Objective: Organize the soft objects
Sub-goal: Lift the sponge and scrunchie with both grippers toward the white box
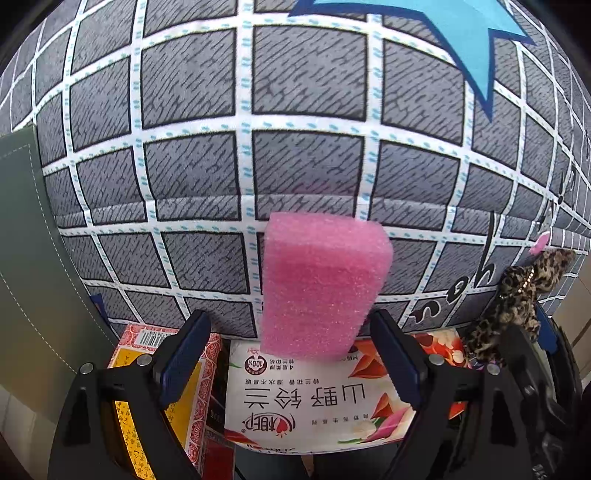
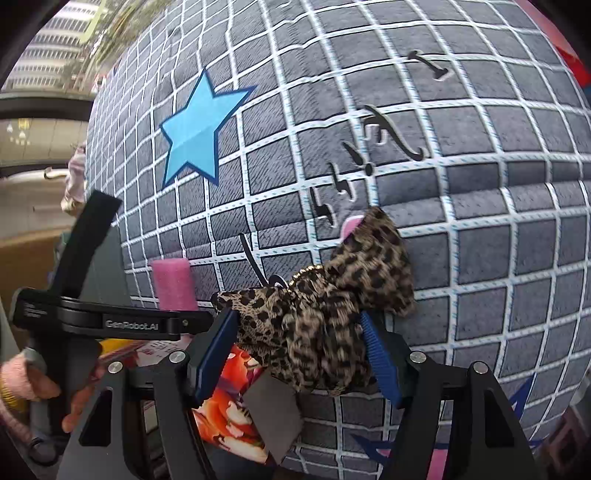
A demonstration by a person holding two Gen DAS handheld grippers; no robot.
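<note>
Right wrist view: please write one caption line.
Right claw grips a leopard-print fabric bow against a grey grid-patterned cushion.

Window (image 2: 55, 33) upper left, seemingly showing buildings outside.

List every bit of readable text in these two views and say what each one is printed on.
"GenRobot.AI": on the left gripper body, seen from the right wrist.
"山野铃兰" and "100%": upside down on the tissue pack.
Smaller lines on that pack: too small to read.
Barcode digits on the red box: blurred.
Black script letters on the checked cushion: partly hidden, not legible.
</note>
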